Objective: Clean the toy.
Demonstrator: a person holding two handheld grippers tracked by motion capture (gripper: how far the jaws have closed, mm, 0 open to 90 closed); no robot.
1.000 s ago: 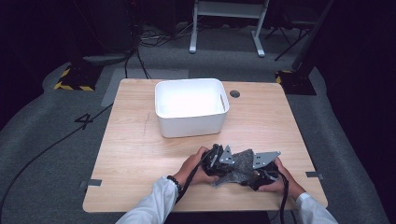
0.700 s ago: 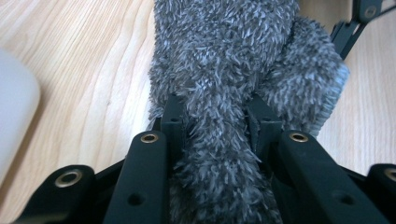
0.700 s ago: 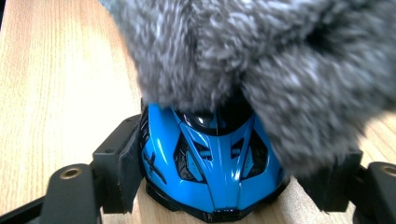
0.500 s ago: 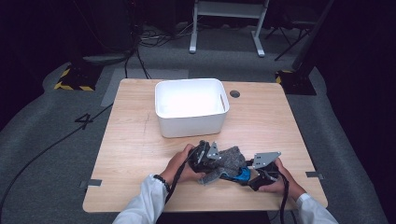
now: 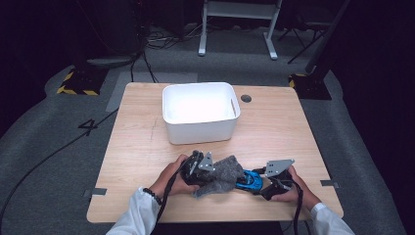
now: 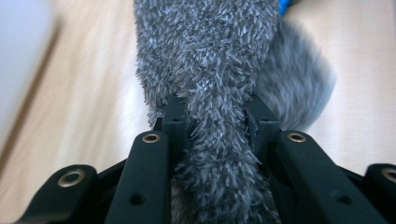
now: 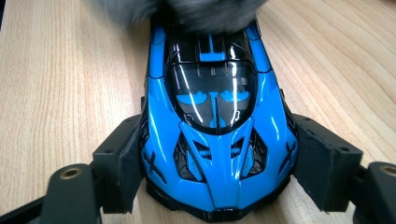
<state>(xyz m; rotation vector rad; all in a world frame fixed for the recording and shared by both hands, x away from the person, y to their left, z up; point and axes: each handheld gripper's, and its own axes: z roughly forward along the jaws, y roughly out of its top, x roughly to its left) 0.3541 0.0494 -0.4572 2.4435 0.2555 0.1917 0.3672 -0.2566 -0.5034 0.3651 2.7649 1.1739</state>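
Observation:
A blue and black toy car (image 7: 215,116) sits on the wooden table, and the pads of my right gripper (image 7: 217,163) press on both its sides. In the high view the car (image 5: 249,180) lies near the table's front edge, with the right gripper (image 5: 262,186) at its right end. A grey fluffy cloth (image 6: 210,70) is pinched between the jaws of my left gripper (image 6: 215,112). From above, the cloth (image 5: 222,174) trails from the left gripper (image 5: 210,172) and still overlaps the car's left end.
A white rectangular bin (image 5: 199,117) stands at the back middle of the table (image 5: 137,147). A small dark round spot (image 5: 246,98) marks the tabletop to the right of the bin. Both forearms come in over the front edge.
My left gripper has moved left with the grey cloth, drawing it off the car, so more of the blue body shows. The right gripper and the car have stayed put.

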